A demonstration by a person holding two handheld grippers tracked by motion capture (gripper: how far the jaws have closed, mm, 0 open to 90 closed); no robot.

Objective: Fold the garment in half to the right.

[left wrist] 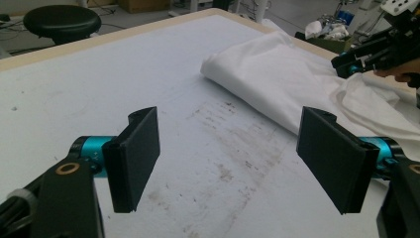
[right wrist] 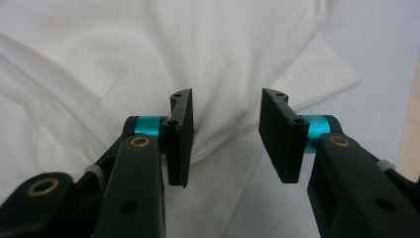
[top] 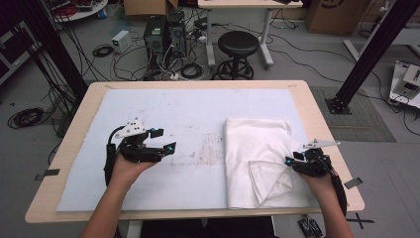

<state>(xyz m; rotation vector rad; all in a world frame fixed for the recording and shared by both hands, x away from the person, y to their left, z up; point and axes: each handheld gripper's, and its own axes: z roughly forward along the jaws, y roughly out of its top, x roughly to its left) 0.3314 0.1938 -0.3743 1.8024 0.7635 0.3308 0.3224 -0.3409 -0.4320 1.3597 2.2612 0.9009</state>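
With the folded white cloth (top: 257, 161) lying on the counter's (top: 188, 87) right half, the right tool (right wrist: 225, 139) (jaws parted, nothing pinched) should bite one fold edge squarely, while the left tool (left wrist: 233, 158) waits spread wide.

One folded white cloth (top: 257, 158) lay on one white mat (top: 163, 119), which covered one wooden table (top: 64, 148). Two grippers were present: one left gripper (top: 166, 140) and one right gripper (top: 291, 159). One black stool (top: 238, 44) stood beyond.
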